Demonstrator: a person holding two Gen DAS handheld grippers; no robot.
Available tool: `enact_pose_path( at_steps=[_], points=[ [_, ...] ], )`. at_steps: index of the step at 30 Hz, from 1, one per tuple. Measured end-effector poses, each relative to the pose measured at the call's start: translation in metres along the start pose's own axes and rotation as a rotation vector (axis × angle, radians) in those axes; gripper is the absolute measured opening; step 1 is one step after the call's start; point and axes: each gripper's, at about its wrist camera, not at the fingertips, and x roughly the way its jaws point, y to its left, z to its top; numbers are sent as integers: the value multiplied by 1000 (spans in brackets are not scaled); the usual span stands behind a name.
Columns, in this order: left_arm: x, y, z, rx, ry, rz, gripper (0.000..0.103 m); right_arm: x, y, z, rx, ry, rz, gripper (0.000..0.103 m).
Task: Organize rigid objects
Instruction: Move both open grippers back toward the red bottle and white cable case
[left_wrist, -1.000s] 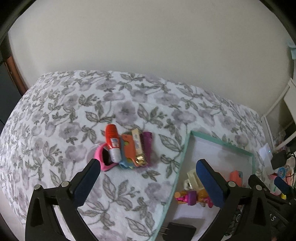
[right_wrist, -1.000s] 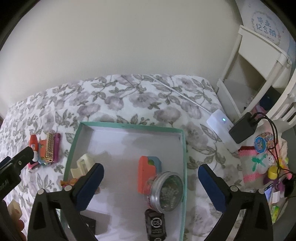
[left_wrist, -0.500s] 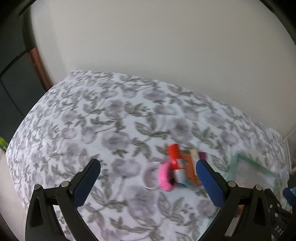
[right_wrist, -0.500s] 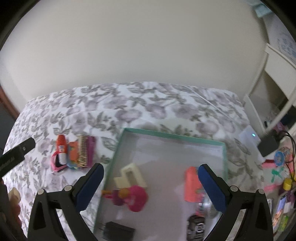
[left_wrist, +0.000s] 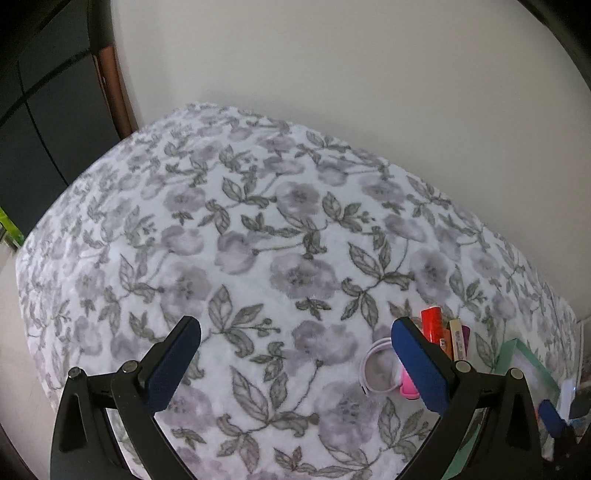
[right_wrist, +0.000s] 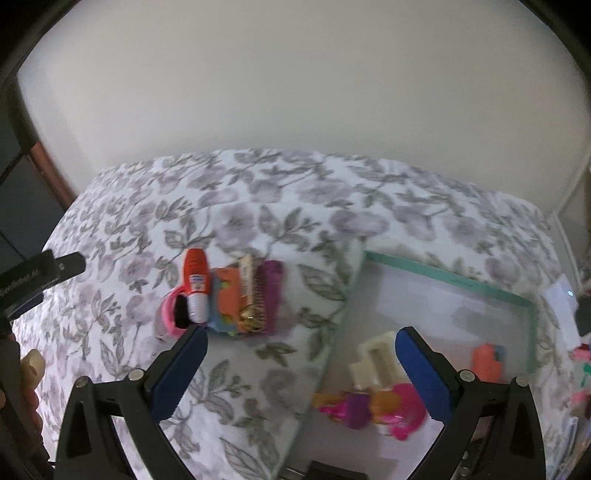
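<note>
A small pile lies on the floral bedspread (right_wrist: 258, 229): a red and white bottle (right_wrist: 195, 284), a pink ring (right_wrist: 168, 312), an orange and blue piece (right_wrist: 225, 295), a gold comb (right_wrist: 249, 291) and a purple piece (right_wrist: 271, 291). To its right a teal-rimmed tray (right_wrist: 443, 275) holds a cream block (right_wrist: 376, 362), a pink and purple toy (right_wrist: 369, 410) and an orange piece (right_wrist: 485, 362). My right gripper (right_wrist: 299, 349) is open and empty, above the tray's left edge. My left gripper (left_wrist: 295, 339) is open and empty over bare bedspread; the pile (left_wrist: 432, 328) sits behind its right finger.
A plain wall stands behind the bed. A dark wood-edged door (left_wrist: 55, 92) is at the left. A white device with a lit dot (right_wrist: 561, 295) and colourful clutter lie past the tray at the right. The left gripper's body (right_wrist: 33, 277) shows at the right wrist view's left edge.
Both grippers have swung left. The right view went from the tray's middle to its left edge and the pile. The left view moved off the pile onto bare bedspread.
</note>
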Motion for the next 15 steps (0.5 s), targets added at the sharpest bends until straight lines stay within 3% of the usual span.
enact_pose_path(
  at_steps=[8,15],
  points=[
    [34,-10,-7,5,96,-42,102,24,18,1,-29,7,44,101],
    [61,-7,-12,1,162,-47,102,30,21,14,-6,-32,92,87]
  ],
)
